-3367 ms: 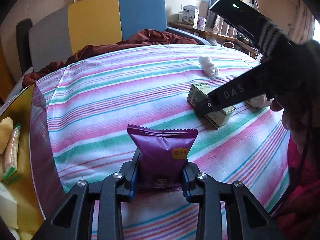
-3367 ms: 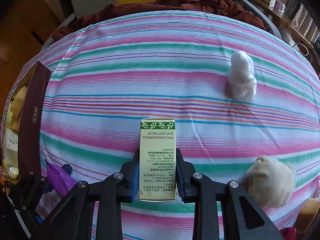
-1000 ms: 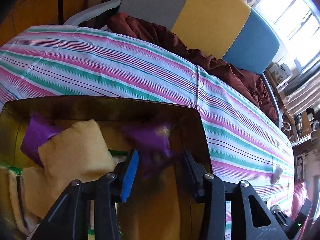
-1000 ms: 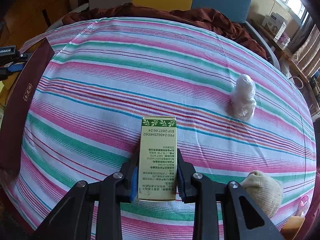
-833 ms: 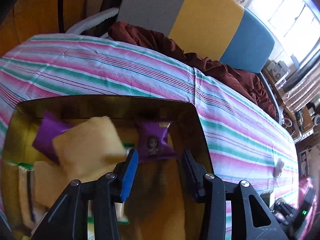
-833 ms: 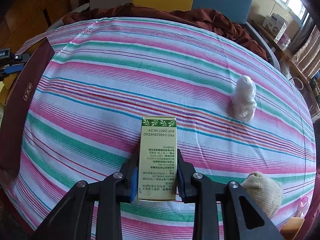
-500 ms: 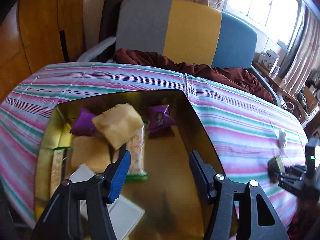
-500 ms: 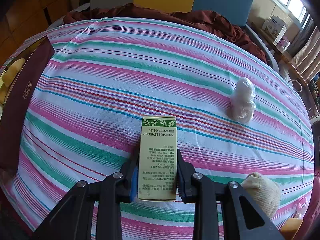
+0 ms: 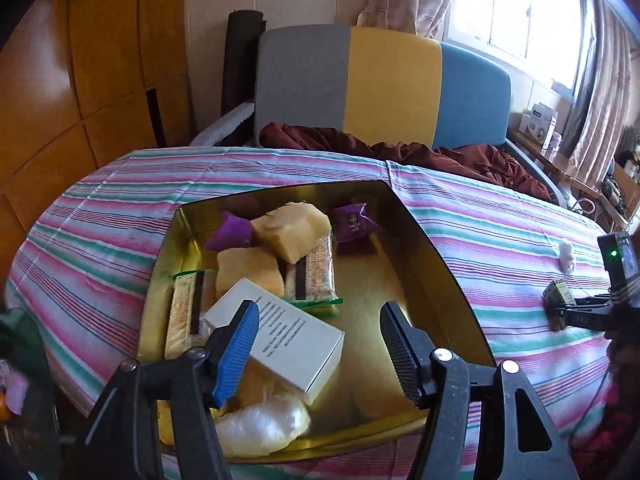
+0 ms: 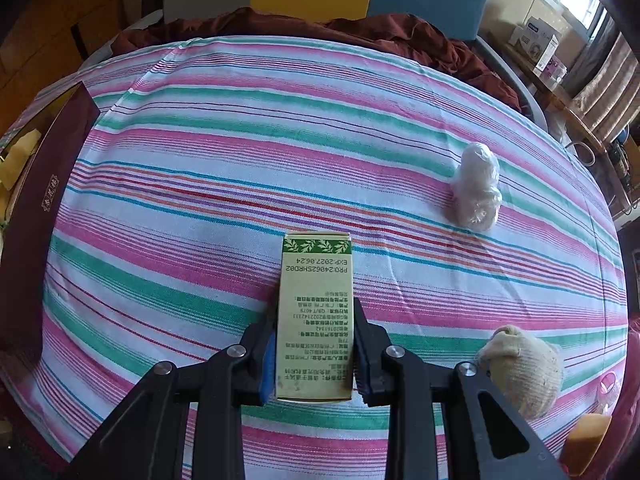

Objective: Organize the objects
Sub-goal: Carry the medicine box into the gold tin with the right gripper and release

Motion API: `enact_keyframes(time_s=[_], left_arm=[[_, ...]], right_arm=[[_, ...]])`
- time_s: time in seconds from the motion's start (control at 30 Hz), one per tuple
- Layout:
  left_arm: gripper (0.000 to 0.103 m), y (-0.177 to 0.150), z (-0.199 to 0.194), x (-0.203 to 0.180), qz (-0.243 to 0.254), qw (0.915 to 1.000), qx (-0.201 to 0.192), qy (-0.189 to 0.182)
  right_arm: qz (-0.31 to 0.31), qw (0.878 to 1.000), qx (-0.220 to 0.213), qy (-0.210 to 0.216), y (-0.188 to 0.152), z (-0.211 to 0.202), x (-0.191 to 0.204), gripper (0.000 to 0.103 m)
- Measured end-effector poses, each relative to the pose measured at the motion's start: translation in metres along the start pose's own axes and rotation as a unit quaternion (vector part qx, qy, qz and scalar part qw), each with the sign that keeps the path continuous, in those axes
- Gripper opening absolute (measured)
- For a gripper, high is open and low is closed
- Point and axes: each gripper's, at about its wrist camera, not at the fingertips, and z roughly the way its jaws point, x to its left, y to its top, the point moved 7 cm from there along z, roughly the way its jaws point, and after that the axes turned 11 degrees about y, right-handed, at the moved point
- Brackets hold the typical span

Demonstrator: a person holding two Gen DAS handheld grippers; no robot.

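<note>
My left gripper [image 9: 318, 344] hangs over the gold box [image 9: 436, 256] with nothing between its jaws, which are opening; the purple packet [image 9: 354, 222] lies inside at twelve o'clock. My right gripper [image 10: 314, 354] pinches the green carton [image 10: 316, 312], with a wrapped lump [image 10: 476, 190] on the striped worktop [image 10: 200, 184] at two o'clock.
</note>
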Motion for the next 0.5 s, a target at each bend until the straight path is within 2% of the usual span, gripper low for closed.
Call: enact_keyframes(time_s=[0.2, 0.5], left_arm=[[0.065, -0.010, -0.007, 0.006, -0.001, 1.0000, -0.002, 0.000], [0.067, -0.017, -0.011, 0.018, -0.010, 0.9999, -0.008, 0.006]], right_arm=[[-0.017, 0.998, -0.037, 0.046, 0.020, -0.023, 0.050, 0.030], [-0.074, 0.986, -0.080, 0.123, 0.033, -0.059, 0.161, 0.030]])
